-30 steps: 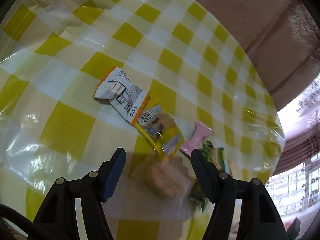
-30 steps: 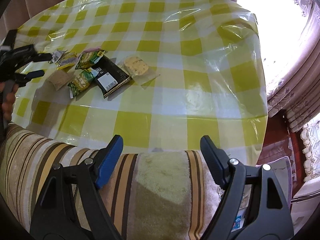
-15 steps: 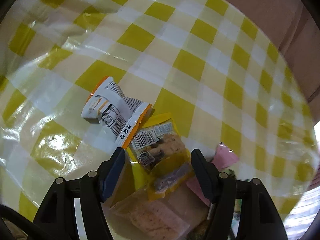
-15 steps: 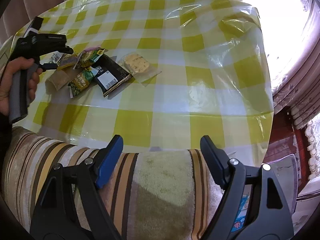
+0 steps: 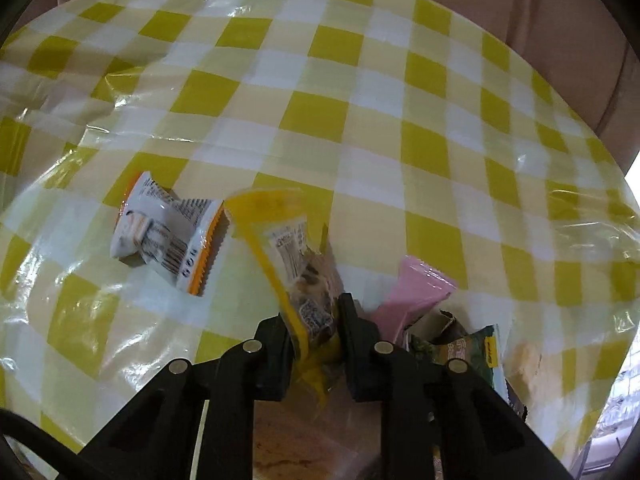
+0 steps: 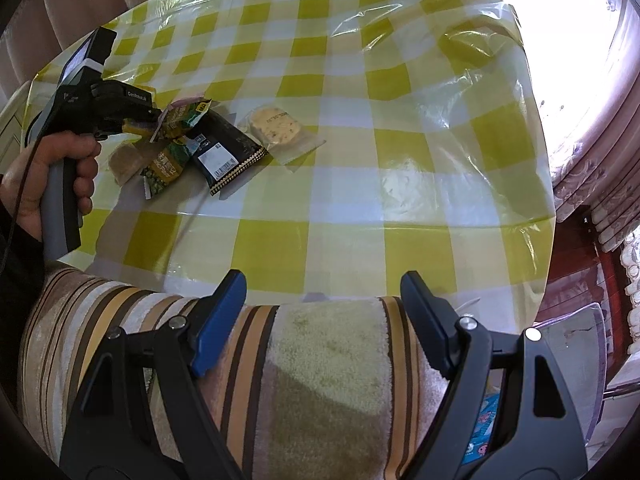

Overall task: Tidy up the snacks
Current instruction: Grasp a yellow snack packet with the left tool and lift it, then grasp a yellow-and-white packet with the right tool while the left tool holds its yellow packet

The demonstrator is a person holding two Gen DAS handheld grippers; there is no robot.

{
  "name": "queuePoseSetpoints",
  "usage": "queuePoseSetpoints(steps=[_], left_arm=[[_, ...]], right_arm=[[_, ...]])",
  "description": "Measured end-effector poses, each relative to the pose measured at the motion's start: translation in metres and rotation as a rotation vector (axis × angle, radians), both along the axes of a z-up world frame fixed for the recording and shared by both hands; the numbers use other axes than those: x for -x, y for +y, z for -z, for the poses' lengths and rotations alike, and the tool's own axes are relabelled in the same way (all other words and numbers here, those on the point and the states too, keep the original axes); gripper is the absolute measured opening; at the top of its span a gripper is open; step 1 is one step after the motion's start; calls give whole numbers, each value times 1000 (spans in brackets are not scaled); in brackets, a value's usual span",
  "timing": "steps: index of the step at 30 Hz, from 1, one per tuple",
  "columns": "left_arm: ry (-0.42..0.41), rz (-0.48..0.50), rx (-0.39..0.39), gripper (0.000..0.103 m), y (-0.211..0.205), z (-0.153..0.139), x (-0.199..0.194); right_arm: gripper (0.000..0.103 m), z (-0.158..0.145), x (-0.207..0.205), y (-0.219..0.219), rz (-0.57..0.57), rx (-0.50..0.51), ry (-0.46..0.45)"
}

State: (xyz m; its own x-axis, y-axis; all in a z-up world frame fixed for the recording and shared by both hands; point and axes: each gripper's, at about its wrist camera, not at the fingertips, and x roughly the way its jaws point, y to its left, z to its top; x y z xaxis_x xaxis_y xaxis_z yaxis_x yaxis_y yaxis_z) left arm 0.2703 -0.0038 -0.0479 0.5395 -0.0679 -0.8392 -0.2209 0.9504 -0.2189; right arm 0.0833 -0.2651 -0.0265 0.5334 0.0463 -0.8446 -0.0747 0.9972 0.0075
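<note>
Snacks are lying bunched at one edge of the checked surface (image 6: 400,128), and you are pinching the yellow packet (image 5: 296,264) by its near end with the left tongs (image 5: 314,332), which are clamped on it so it is tilting up off the cloth. That end grip is probably letting you peel it away from the white-and-orange packet (image 5: 168,236) just beside it and from the pink wrapper (image 5: 420,288) on the other side. Your left hand (image 6: 52,176) is gripping the handle. The black packet (image 6: 224,152), green packets (image 6: 168,160) and clear-wrapped cracker (image 6: 276,128) are resting close together, awaiting sorting. You are holding the right tongs (image 6: 324,320) spread apart and empty, parked over the striped cushion (image 6: 320,380), well away from the pile.
</note>
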Motion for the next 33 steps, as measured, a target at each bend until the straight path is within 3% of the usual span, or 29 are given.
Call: queuePoseSetpoints(steps=[6, 13, 24, 33], left_arm=[[-43, 13, 90, 20, 10, -3, 9], [-81, 33, 109, 20, 10, -10, 12], [-123, 29, 128, 20, 20, -20, 31], [-171, 7, 144, 20, 33, -30, 60]], right_arm=[[82, 0, 0, 0, -3, -1, 4], [82, -2, -10, 9, -26, 8, 5], [82, -8, -66, 68, -138, 50, -57], [83, -6, -118, 117, -185, -15, -66]])
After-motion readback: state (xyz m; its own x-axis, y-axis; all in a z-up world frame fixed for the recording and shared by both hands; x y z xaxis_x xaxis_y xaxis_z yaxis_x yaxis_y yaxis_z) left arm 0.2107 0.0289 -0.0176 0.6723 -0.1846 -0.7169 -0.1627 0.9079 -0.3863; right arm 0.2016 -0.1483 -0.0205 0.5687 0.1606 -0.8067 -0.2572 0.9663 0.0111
